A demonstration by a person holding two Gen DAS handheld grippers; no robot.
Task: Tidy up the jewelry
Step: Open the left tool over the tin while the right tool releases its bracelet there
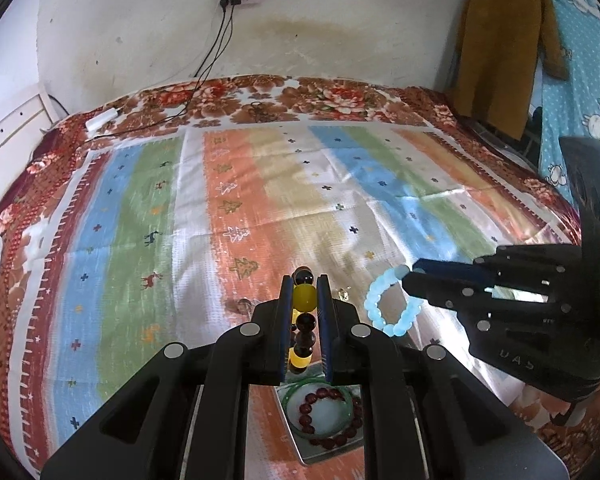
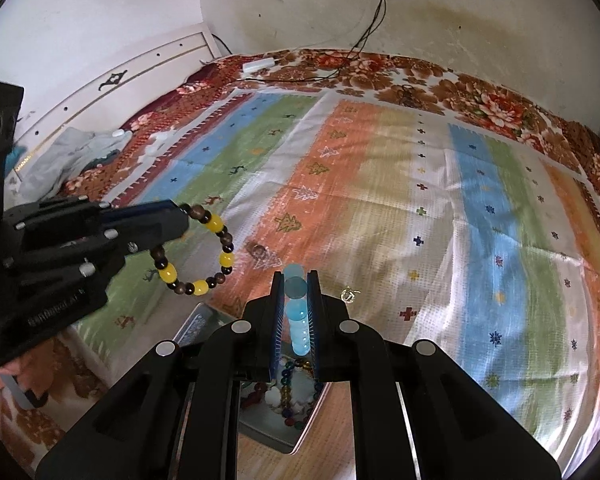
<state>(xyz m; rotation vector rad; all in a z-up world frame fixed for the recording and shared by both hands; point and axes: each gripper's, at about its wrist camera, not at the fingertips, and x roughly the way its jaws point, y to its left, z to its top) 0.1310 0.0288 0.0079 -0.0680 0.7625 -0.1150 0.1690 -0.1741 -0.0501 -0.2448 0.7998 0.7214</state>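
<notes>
Carrying both bracelets above the striped cloth [image 1: 148, 208]: left gripper [image 1: 305, 284] pinches the yellow-and-brown bead bracelet [image 1: 303, 300]; right gripper [image 2: 296, 280] pinches the pale blue bead bracelet [image 2: 298, 316]. Risk: loops hung from few beads may swing, missing the metal tray [image 1: 300, 446] below.

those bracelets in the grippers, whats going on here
A person is sorting jewelry over a bed with a striped cloth, one gripper in each hand. The left gripper is shut on a yellow and dark bead bracelet, and the right gripper is shut on a pale blue bead bracelet; both are held in the air. Below them lies a metal tray that already holds a red bead bracelet and a green bangle.
</notes>
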